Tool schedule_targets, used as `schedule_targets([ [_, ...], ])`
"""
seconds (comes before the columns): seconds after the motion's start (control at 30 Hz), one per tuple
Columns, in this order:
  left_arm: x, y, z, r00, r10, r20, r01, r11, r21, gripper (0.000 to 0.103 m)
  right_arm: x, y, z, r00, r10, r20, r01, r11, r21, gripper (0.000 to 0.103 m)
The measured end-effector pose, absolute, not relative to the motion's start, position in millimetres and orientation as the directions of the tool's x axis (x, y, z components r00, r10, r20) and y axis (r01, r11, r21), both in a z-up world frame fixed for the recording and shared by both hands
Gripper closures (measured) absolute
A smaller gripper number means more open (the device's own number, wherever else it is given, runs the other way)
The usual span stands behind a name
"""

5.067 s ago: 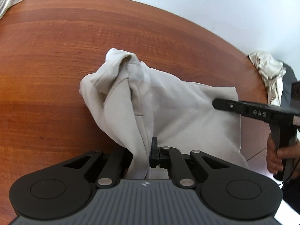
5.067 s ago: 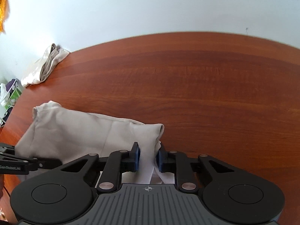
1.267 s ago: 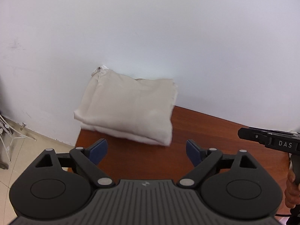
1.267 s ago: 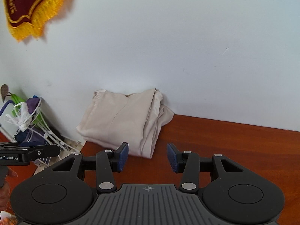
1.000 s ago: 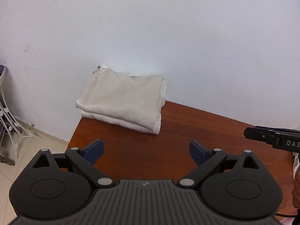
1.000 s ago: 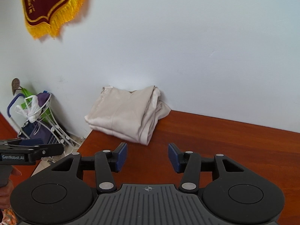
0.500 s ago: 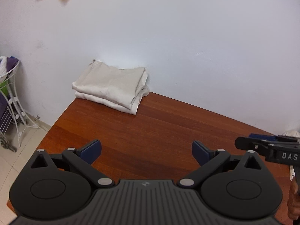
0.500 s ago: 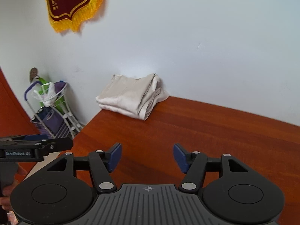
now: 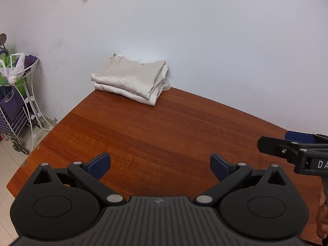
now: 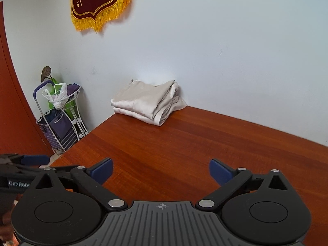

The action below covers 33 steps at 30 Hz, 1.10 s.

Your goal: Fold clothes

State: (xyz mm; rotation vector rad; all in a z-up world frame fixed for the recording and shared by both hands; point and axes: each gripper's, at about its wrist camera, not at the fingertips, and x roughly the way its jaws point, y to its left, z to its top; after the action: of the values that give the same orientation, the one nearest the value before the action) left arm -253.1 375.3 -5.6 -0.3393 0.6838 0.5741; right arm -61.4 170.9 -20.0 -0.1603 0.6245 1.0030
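A folded beige garment [image 9: 133, 82] [image 10: 147, 102] lies in a neat stack at the far corner of the wooden table [image 9: 164, 133] [image 10: 184, 143], against the white wall. My left gripper [image 9: 160, 164] is open over bare wood, well short of the stack, with nothing between its blue pads. My right gripper [image 10: 161, 171] hovers over the table too, its jaws opening wide and empty. Each gripper shows at the edge of the other's view.
A white wire stand with bags and a purple trolley [image 9: 14, 102] [image 10: 59, 123] sits on the floor past the table's left edge. A red banner with gold fringe [image 10: 98, 4] hangs on the wall. A red-brown door [image 10: 12, 102] is at the left.
Both grippers have pulled back from the folded garment, so it looks smaller and farther away. The right gripper's jaws have spread from partly open to wide open.
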Motion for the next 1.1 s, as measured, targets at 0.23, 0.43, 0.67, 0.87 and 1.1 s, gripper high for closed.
schedule_targets([
  [0.23, -258, 360, -19, 0.613, 0.38, -0.693, -0.586, 0.806, -0.076, 0.0, -67, 163, -32, 0.396, 0.719, -0.572, -0.815, 0.562, 0.142, 0.0],
  [0.43, -256, 363, -27, 0.59, 0.36, -0.723, -0.605, 0.79, -0.1, 0.0, -70, 160, -36, 0.412, 0.7, -0.583, -0.82, 0.564, 0.099, 0.0],
  [0.67, -250, 363, -27, 0.585, 0.368, -0.723, -0.599, 0.797, -0.079, 0.0, -70, 156, -37, 0.428, 0.69, -0.584, -0.809, 0.58, 0.093, 0.0],
  [0.87, -242, 360, -30, 0.571, 0.363, -0.736, -0.579, 0.814, -0.047, 0.0, -68, 150, -41, 0.434, 0.676, -0.596, -0.795, 0.599, 0.1, 0.0],
  [1.1, -235, 350, -35, 0.572, 0.346, -0.744, -0.544, 0.839, -0.028, 0.0, -68, 139, -47, 0.444, 0.657, -0.609, -0.78, 0.618, 0.098, 0.0],
])
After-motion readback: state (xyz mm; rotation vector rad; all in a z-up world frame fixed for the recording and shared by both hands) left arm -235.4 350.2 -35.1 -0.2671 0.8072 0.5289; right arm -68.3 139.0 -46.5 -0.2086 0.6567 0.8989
